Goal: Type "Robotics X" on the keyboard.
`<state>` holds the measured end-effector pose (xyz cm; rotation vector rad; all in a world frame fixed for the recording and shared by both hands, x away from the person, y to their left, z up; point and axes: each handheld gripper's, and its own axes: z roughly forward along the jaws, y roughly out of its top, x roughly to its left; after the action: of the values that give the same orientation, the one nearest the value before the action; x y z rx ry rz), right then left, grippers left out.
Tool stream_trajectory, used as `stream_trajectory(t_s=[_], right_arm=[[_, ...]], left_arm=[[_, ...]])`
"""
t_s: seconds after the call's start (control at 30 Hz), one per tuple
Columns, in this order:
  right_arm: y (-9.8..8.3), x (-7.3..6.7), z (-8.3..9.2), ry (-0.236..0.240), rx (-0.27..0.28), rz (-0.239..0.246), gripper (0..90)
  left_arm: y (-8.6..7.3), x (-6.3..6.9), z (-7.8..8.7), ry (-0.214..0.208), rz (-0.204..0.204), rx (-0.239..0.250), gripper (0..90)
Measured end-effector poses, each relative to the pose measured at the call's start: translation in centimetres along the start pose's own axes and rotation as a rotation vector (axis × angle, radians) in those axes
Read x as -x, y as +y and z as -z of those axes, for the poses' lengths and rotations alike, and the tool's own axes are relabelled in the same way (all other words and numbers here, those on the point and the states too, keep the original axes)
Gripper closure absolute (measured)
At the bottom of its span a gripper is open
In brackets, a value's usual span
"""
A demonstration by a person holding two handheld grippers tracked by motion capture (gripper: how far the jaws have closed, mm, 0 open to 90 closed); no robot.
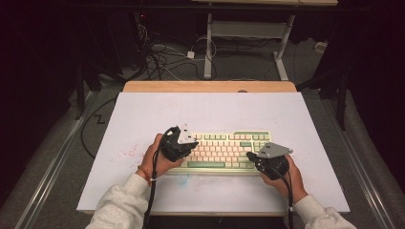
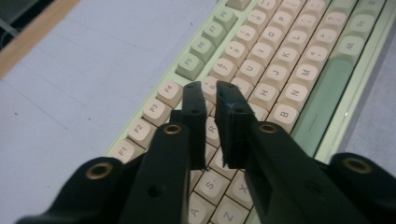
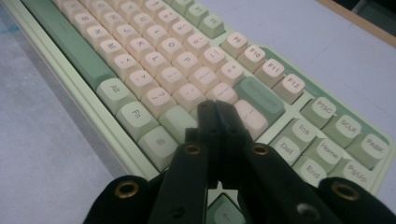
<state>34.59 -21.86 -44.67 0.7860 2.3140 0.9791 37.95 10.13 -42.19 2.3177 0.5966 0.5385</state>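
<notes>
A pale green keyboard (image 1: 224, 150) with cream and green keys lies on the white board, near its front middle. My left gripper (image 1: 192, 143) hovers over the keyboard's left end. In the left gripper view its jaws (image 2: 210, 88) are almost shut, a thin slit apart with nothing between them, above the number and letter rows of the keyboard (image 2: 280, 70). My right gripper (image 1: 250, 155) sits at the keyboard's right end. In the right gripper view its jaws (image 3: 215, 105) are pressed together, empty, low over the keys beside the Enter area of the keyboard (image 3: 154, 56).
The white board (image 1: 143, 119) covers a table with a wooden back edge (image 1: 210, 86). Faint pink marks (image 1: 129, 152) lie left of the keyboard. Beyond the table, cables (image 1: 162, 57) and a desk frame (image 1: 207, 47) stand on the floor.
</notes>
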Motion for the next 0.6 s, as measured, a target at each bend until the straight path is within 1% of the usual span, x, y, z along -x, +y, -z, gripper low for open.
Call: stream_trajectory(t_s=[0.03, 0.07, 0.1, 0.13, 0.17, 0.2, 0.23, 0.3, 0.33, 0.4, 0.43, 0.47, 0.5, 0.57, 0.6], right_arm=[[0.0, 0.0, 0.0, 0.0, 0.0, 0.0, 90.0], [0.1, 0.0, 0.4, 0.001, 0.011, 0.003, 90.0], [0.2, 0.0, 0.5, 0.001, 0.016, 0.0, 90.0], [0.2, 0.0, 0.7, 0.001, 0.019, 0.001, 90.0], [0.2, 0.0, 0.7, 0.001, 0.019, 0.001, 90.0], [0.2, 0.1, 0.9, 0.001, 0.023, 0.001, 90.0], [0.2, 0.1, 0.9, 0.001, 0.023, 0.001, 90.0], [0.3, 0.1, 1.1, 0.004, 0.026, 0.0, 90.0], [0.3, 0.1, 1.2, 0.004, 0.026, -0.001, 90.0], [0.3, 0.2, 1.3, 0.003, 0.031, 0.0, 90.0], [0.4, 0.2, 1.4, 0.004, 0.033, -0.003, 90.0], [0.4, 0.2, 1.4, 0.003, 0.034, -0.003, 90.0], [0.4, 0.2, 1.5, 0.007, 0.034, -0.007, 90.0], [0.5, 0.2, 1.5, 0.007, 0.033, -0.006, 90.0], [0.5, 0.2, 1.5, 0.008, 0.034, -0.006, 90.0]], left_arm=[[-0.1, 0.0, 0.3, -0.001, -0.002, 0.012, 75.2], [-0.3, 0.1, 0.6, -0.002, -0.016, 0.027, 70.1], [-0.5, 0.1, 0.8, 0.011, -0.024, 0.037, 65.1], [-0.7, 0.1, 1.0, 0.022, -0.021, 0.041, 60.1], [-1.0, 0.1, 1.1, 0.022, -0.028, 0.047, 60.1], [-1.2, 0.2, 1.3, 0.046, -0.029, 0.055, 48.3], [-1.5, 0.2, 1.4, 0.067, -0.021, 0.057, 48.3], [-2.1, 0.3, 1.8, 0.078, -0.014, 0.075, 38.7], [-2.4, 0.3, 1.9, 0.084, -0.003, 0.081, 33.1], [-3.1, 0.3, 2.2, 0.091, 0.01, 0.093, 26.3], [-3.4, 0.3, 2.4, 0.097, 0.012, 0.099, 23.8], [-3.8, 0.3, 2.6, 0.105, 0.005, 0.107, 22.5], [-4.1, 0.4, 2.7, 0.1, 0.012, 0.106, 20.3], [-4.8, 0.5, 3.0, 0.114, 0.014, 0.112, 19.2], [-5.2, 0.5, 3.2, 0.112, 0.018, 0.113, 18.5]])
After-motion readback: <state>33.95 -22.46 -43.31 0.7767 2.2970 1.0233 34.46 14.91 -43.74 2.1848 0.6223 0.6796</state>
